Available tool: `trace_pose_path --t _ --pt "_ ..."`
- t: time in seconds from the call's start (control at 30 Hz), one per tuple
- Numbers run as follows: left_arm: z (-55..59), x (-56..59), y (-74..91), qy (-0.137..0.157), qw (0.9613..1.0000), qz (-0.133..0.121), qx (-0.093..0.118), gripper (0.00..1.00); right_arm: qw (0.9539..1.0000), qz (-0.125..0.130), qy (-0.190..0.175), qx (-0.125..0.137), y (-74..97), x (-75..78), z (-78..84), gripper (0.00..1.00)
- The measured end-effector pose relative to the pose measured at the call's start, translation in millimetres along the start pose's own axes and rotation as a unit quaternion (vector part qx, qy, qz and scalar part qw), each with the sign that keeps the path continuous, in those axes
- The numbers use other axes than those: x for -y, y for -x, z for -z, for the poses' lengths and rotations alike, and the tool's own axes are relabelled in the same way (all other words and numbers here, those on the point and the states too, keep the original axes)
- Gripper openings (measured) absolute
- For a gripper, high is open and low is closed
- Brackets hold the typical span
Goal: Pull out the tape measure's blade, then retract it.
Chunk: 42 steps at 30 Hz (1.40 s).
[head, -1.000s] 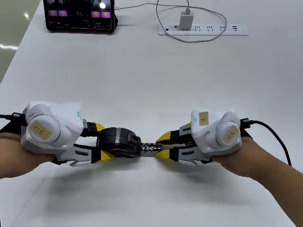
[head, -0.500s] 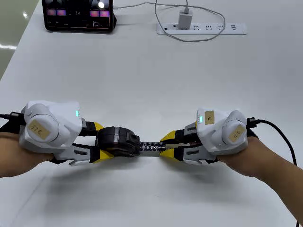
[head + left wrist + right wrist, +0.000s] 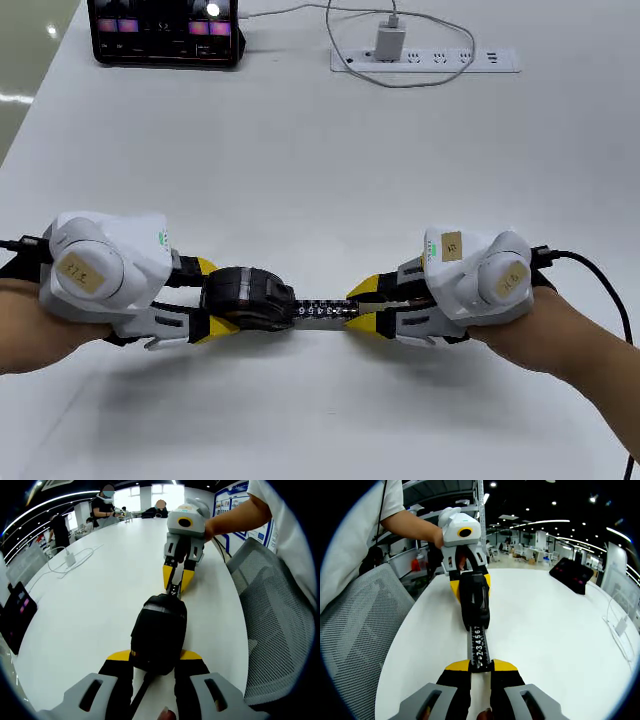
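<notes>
On the near side of the white tabletop [image 3: 320,170], seen from the head view, lies one black tape measure [image 3: 250,297]. The left gripper [image 3: 213,298] is closed around it from the left. The right gripper [image 3: 360,306] is closed on the end of the blade [image 3: 322,310]. A short bit of blade with numbers shows between the two grippers. At the far edge I count one power strip [image 3: 425,61] with one charger [image 3: 390,44] in it. One dark screen [image 3: 165,30] stands at the far left.

Down the left gripper view, the tape measure sits snug between the two yellow jaw tips. The right gripper is just past it, facing this way. One mesh chair [image 3: 270,610] stands beside the tabletop.

Down the right gripper view, the blade runs straight from the yellow tips to the tape measure. The numbers on it face up.

I think the pull is just starting, as most of the blade must be inside. To do it well, the left gripper should hold the tape measure firm and not let it turn. The right gripper should pull straight to the right, low and level, so the blade does not bend or slip out. For going back, it should let the blade in slowly so it does not snap.

So that makes two grippers, one tape measure and one blade.
</notes>
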<state>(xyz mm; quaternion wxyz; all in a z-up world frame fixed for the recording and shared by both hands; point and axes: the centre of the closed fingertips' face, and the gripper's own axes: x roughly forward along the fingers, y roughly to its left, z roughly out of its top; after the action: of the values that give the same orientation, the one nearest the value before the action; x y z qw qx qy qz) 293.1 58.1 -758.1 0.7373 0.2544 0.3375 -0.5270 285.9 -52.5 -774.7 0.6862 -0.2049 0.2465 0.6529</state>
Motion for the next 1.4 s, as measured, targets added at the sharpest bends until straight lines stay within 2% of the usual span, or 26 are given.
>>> trace_pose_path --t 1.4 --pt "0.0 -0.3 0.1 0.000 1.0000 -0.001 -0.002 0.26 0.9998 0.009 -0.004 -0.016 26.3 2.6 18.4 0.10"
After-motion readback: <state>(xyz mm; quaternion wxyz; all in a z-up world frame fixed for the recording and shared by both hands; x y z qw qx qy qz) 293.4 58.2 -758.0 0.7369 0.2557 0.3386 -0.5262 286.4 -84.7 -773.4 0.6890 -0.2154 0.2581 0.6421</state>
